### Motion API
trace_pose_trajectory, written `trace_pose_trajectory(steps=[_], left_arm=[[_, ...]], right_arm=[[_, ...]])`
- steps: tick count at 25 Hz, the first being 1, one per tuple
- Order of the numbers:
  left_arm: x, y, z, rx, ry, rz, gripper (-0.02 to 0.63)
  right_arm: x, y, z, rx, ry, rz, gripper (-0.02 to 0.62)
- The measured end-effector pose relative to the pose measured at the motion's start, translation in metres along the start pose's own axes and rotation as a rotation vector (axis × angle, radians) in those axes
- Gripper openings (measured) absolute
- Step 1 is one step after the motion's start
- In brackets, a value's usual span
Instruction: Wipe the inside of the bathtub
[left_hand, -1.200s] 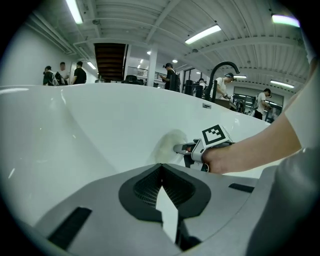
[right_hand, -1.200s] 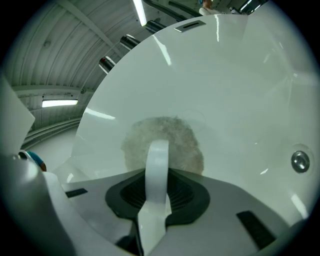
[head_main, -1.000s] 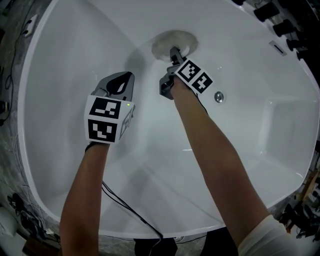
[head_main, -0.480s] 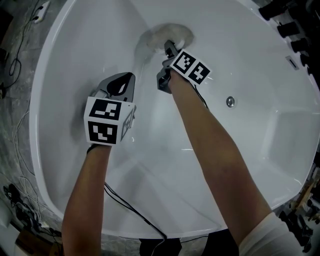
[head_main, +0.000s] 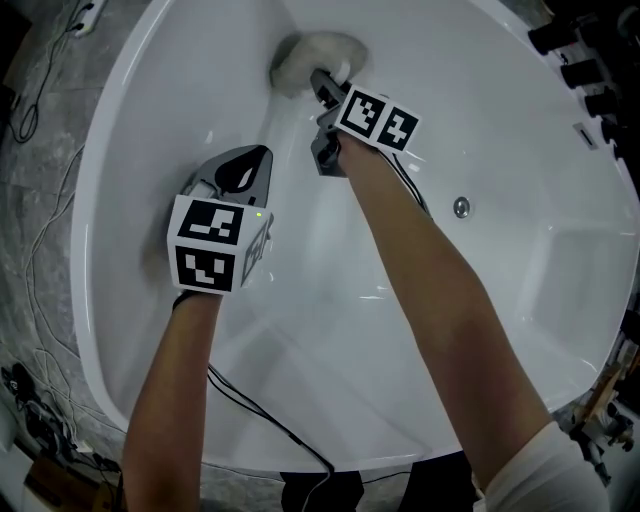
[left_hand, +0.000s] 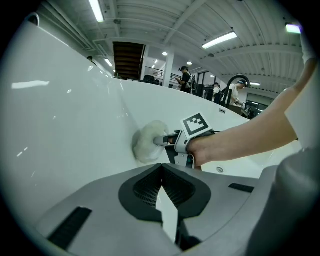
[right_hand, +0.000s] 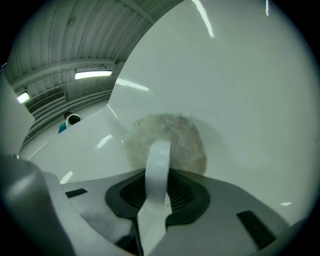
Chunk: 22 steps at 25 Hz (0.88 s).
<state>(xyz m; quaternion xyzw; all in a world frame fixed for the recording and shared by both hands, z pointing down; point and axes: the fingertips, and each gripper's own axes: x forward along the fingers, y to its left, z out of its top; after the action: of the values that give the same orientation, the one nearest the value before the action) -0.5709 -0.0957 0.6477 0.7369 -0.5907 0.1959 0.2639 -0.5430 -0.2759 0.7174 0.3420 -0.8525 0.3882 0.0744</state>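
Two tongs work inside the bathtub (head_main: 500, 150): right tongs (head_main: 322, 85) pinch the strap of a fluffy pad (head_main: 305, 50) pressed on the far inner wall, left tongs (head_main: 243, 160) pressed together, empty; best keep pad flat, strokes overlapping.

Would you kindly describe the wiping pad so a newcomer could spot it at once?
Look into the white bathtub, along its inner wall to the far end. There the right claw holds a round pad against the wall, the only fluffy, matte thing on that glossy surface.
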Motion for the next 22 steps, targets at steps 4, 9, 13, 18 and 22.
trace_pose_trajectory(steps=[4,9,13,18,22], left_arm=[[-0.009,-0.002,0.001,-0.017,-0.006,0.001,0.009],[-0.036,-0.006,0.012,-0.041,-0.013,-0.002,0.009],[-0.063,-0.010,0.026,-0.068,-0.013,0.009,0.009],[-0.107,-0.024,0.041,-0.101,-0.003,0.039,0.009],[-0.145,-0.062,0.065,-0.101,0.008,0.022,0.009]], right_arm=[[-0.012,0.014,0.002,-0.019,0.019,0.033,0.092],[-0.045,0.037,0.004,-0.026,0.045,0.050,0.092],[-0.089,0.050,-0.005,-0.028,0.082,0.044,0.093],[-0.174,0.084,-0.014,-0.049,0.150,0.050,0.093],[-0.255,0.108,0.001,-0.063,0.179,0.046,0.092]])
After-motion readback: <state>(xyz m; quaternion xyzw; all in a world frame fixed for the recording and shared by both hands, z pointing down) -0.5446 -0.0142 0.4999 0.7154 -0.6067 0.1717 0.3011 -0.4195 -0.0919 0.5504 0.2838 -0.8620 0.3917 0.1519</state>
